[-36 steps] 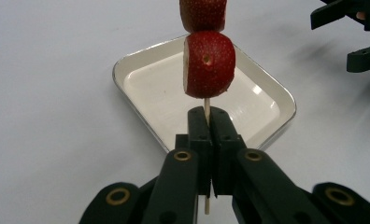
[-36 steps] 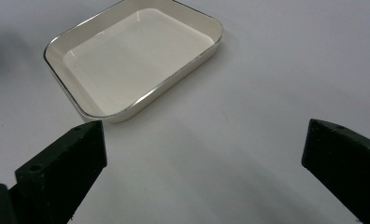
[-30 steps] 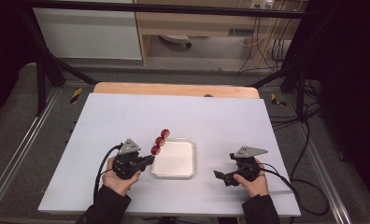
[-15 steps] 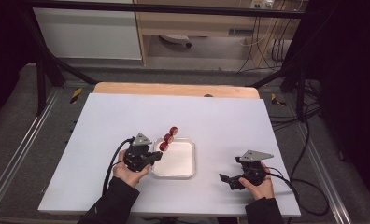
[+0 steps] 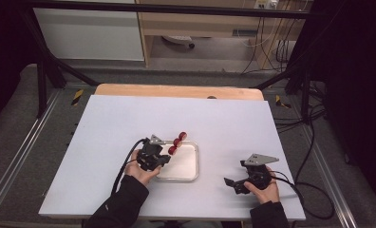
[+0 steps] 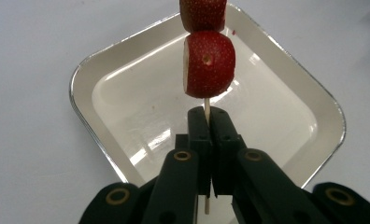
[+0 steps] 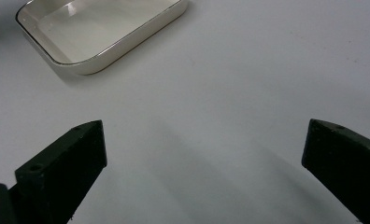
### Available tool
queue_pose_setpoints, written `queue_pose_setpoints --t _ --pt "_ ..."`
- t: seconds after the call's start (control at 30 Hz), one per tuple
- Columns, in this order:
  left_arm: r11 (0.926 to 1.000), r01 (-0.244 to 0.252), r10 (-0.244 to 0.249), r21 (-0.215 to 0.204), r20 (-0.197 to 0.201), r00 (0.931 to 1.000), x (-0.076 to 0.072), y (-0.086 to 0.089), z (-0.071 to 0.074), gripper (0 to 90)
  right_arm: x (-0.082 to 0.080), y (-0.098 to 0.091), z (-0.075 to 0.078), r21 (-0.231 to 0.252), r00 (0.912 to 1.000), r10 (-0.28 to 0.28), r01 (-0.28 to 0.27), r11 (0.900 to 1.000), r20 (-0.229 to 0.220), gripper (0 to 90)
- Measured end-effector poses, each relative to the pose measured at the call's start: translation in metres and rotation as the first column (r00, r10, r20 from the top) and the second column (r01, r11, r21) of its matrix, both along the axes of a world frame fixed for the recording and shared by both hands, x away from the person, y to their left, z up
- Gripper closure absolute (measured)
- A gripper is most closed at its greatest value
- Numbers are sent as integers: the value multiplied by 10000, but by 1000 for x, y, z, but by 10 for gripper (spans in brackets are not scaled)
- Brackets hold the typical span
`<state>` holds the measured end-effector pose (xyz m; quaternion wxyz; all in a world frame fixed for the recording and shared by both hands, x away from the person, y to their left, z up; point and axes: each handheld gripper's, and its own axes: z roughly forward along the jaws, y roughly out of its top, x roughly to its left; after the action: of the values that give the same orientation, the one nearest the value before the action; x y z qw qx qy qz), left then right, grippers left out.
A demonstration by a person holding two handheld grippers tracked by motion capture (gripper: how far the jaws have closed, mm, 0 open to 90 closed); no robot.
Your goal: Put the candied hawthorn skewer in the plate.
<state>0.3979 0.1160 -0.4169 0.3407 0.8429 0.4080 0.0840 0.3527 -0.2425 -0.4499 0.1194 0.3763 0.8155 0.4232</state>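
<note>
The left gripper (image 6: 206,122) clamped a strawberry skewer (image 6: 206,63) above the white tray (image 6: 99,70), its top berry cut off by the frame; the right gripper (image 7: 204,154) stood wide open, empty, beside it.

a pale grey-white tabletop (image 5: 129,118) covers the middle of the high view, its wooden edge (image 5: 176,91) showing along the top. just below the centre of the frame a shallow white rectangular tray (image 5: 188,166) with a metal rim lies flat on it. the same tray sits in the upper left of the right gripper view.
</note>
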Motion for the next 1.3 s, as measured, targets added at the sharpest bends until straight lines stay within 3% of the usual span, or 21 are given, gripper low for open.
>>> queue_pose_setpoints --t 0.2,0.37,0.67,1.0,1.13,1.23,1.3 --pt "9987 -33 56 514 -455 9989 -2 -6 -6 885 -1 0 0 28 10000 13 -13 10000 -21 6" --pt "9974 -168 215 699 -671 9975 -2 -8 -11 885 -1 -1 1 36 10000 3 -3 10000 42 6" --pt "9939 -256 346 1071 -828 9960 -3 -10 -13 883 0 0 0 1 10000 -7 7 10000 -13 6" --pt "9932 -225 302 1140 -663 9973 -4 -12 -13 859 -1 0 0 -15 10000 -46 46 10000 -8 6" --pt "9940 -109 155 1087 -410 9990 -4 -11 -13 797 -1 0 0 21 10000 -58 58 10000 47 6" --pt "9962 182 -153 850 -340 9993 -7 -8 -10 759 -1 0 1 2 9999 -52 52 10000 98 6" --pt "9975 329 -326 627 -49 9995 -9 -3 -6 717 -1 0 1 4 9999 -59 59 10000 108 6"
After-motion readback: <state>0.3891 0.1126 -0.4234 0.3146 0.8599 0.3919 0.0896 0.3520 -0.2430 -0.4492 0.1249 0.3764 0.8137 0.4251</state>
